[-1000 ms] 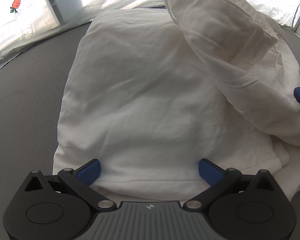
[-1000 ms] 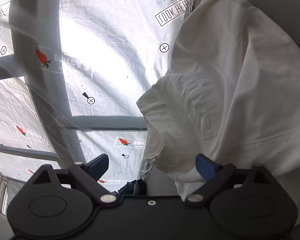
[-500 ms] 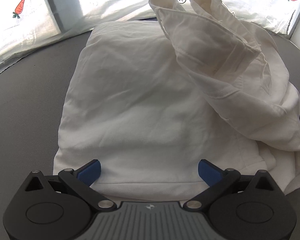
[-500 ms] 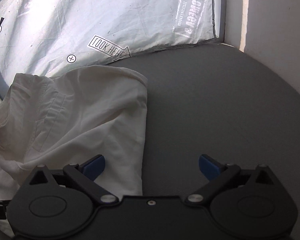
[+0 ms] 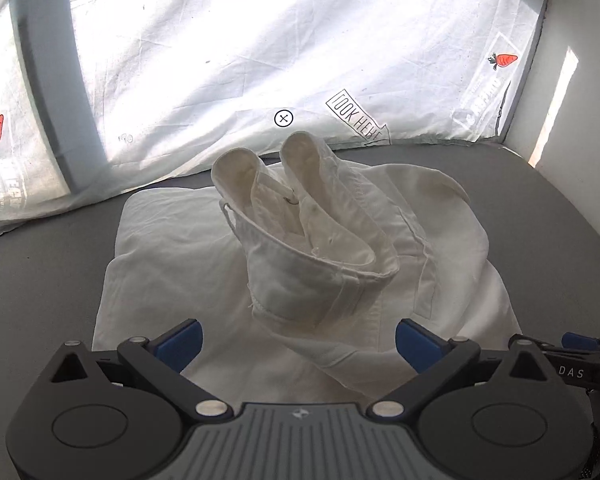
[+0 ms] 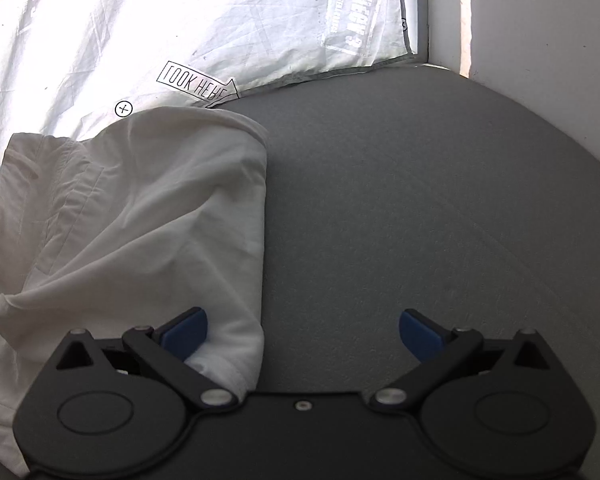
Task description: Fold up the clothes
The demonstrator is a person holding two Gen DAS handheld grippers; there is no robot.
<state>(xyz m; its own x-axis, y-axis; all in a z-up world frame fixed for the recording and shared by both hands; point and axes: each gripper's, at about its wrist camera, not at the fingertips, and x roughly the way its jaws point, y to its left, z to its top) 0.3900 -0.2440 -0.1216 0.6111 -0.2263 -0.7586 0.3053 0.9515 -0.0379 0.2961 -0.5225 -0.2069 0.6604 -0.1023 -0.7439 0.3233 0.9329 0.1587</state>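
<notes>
A white collared shirt (image 5: 172,264) lies half folded on the grey table (image 5: 40,280), its collar (image 5: 300,216) standing up in a loose heap near the far side. My left gripper (image 5: 298,344) hovers above the shirt's near edge, blue pads wide apart, nothing between them. In the right wrist view the shirt's folded right side (image 6: 148,216) fills the left half. My right gripper (image 6: 302,334) is open over the shirt's right edge and bare table; its left pad (image 6: 186,332) sits above the cloth without pinching it. The right gripper's tip (image 5: 580,342) also shows at the far right.
A white printed sheet (image 5: 260,60) with carrot marks and a "LOOK HERE" arrow hangs behind the table. A white wall (image 6: 540,40) stands at the right. Bare grey table (image 6: 420,200) stretches right of the shirt.
My left gripper rose and tilted up, so the backdrop now fills the top. The right gripper let go of the shirt's raised part, swung down to the right edge, and the collar heap settled.
</notes>
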